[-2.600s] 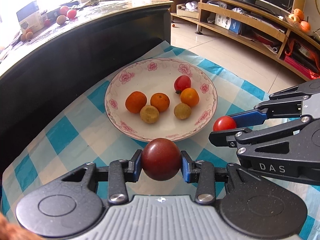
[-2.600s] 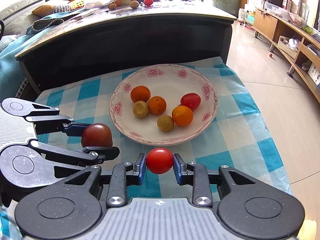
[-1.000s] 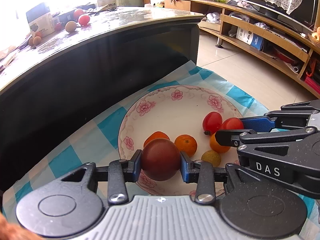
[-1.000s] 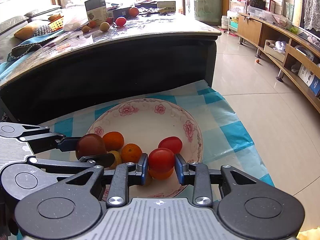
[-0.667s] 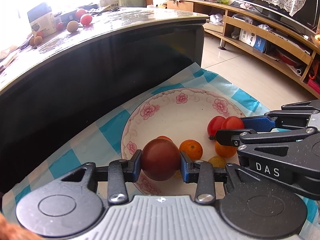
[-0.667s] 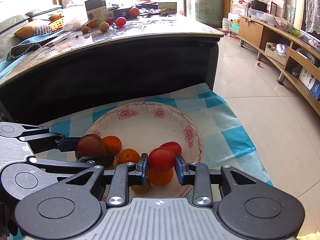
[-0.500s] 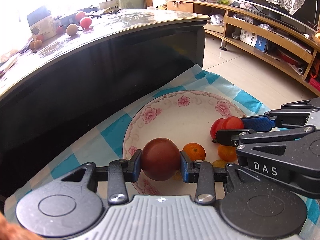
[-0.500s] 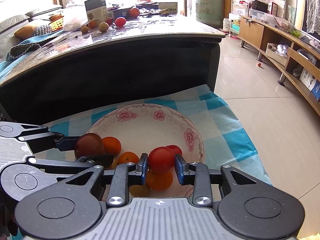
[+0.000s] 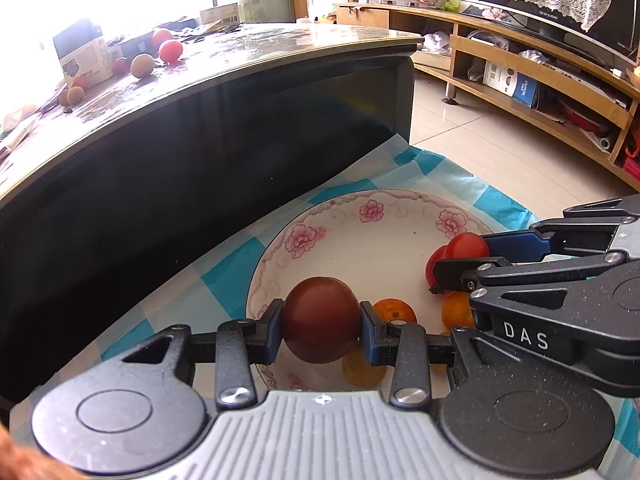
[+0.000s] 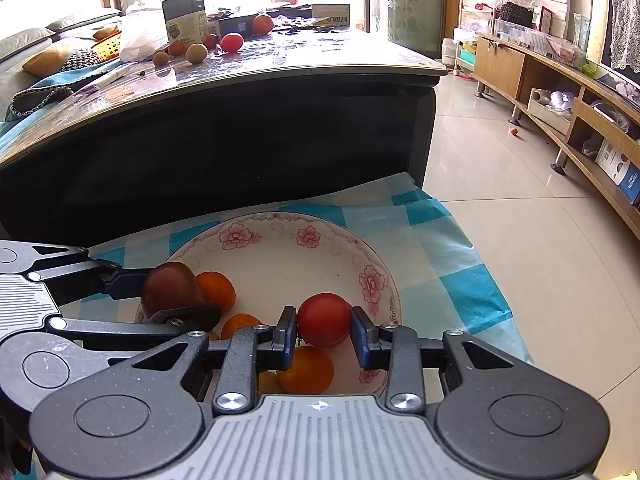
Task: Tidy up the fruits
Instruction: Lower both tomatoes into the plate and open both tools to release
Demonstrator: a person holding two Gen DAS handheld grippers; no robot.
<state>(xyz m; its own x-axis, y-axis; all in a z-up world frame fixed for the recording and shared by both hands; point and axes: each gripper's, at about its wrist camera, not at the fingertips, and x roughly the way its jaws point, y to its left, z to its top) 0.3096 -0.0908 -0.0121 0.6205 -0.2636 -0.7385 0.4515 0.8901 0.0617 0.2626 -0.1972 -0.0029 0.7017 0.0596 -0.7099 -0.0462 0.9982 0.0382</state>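
My left gripper [image 9: 322, 320] is shut on a dark red tomato [image 9: 320, 318] and holds it over the near left part of the floral plate [image 9: 340, 224]. My right gripper [image 10: 324, 330] is shut on a bright red tomato [image 10: 323, 318] over the plate's [image 10: 280, 236] right side. In the left wrist view the right gripper [image 9: 468, 258] holds its tomato [image 9: 466, 246] beside another red tomato [image 9: 433, 264]. Small oranges [image 9: 394, 310] [image 10: 306, 368] and brownish round fruits [image 9: 362, 368] lie in the plate under the fingers. The left gripper [image 10: 168, 292] also shows in the right wrist view.
The plate rests on a blue-and-white checked cloth [image 10: 452, 280]. A dark table [image 10: 240, 128] rises just behind it, with more fruit [image 10: 232, 42] and boxes [image 10: 184, 12] on top. A tiled floor [image 10: 520, 220] and wooden shelves [image 9: 540, 80] lie to the right.
Both grippers have moved forward and down from the plate's near edge to over the fruit in it, each still holding its tomato.
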